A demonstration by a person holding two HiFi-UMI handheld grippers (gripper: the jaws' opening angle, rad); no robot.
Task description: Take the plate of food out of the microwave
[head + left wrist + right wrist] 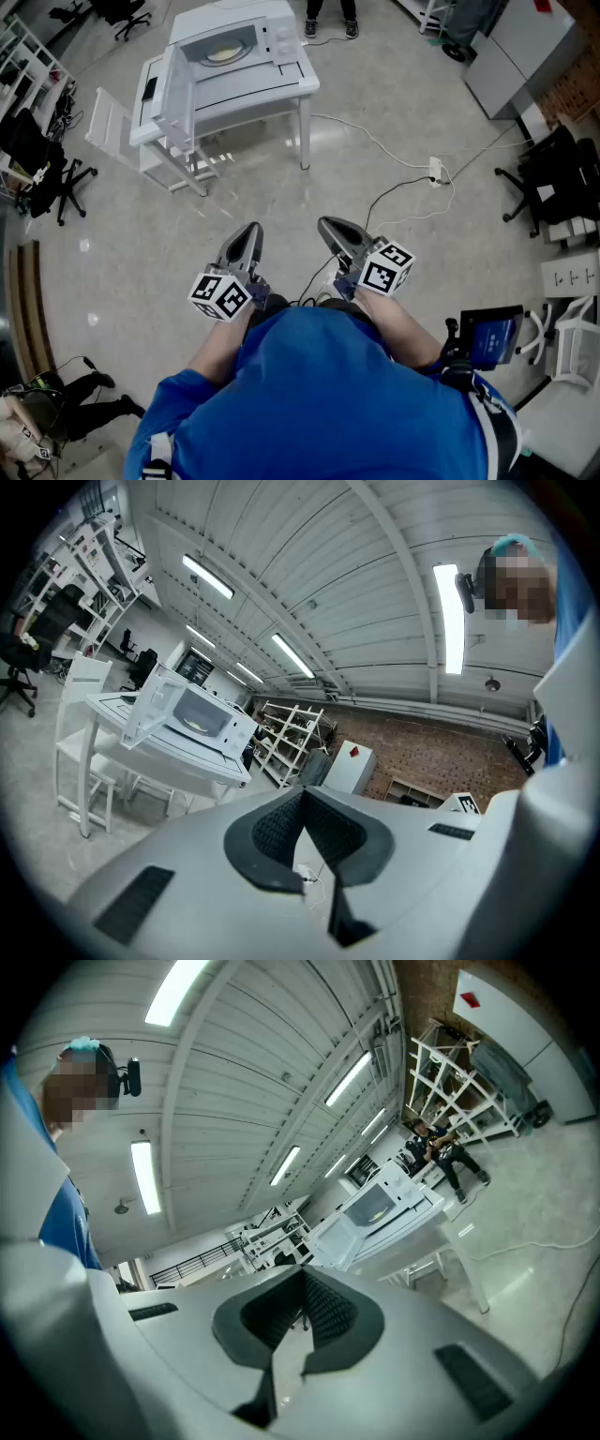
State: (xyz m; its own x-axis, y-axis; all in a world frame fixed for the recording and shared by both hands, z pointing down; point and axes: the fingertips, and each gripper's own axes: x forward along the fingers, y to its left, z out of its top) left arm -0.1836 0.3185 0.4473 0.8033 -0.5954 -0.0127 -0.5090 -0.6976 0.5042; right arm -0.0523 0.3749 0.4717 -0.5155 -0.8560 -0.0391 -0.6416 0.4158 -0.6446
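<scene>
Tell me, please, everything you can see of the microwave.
The microwave is a white box that looks like painted metal, with a control panel at its right in the head view. It stands upright on a white table, far across the floor. Its door hangs wide open to the left. Inside rests a plate of yellowish food. Nothing else is seen touching it.

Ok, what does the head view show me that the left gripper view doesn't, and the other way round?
Only the head view: the white power strip and cables on the floor, and the stretch of floor between the left gripper, the right gripper and the table. Only the left gripper view: its jaws shut on nothing, the ceiling strip lights, the red brick wall. Both: the boxy white microwave, door open, on the white table, with the plate of yellow food inside.
</scene>
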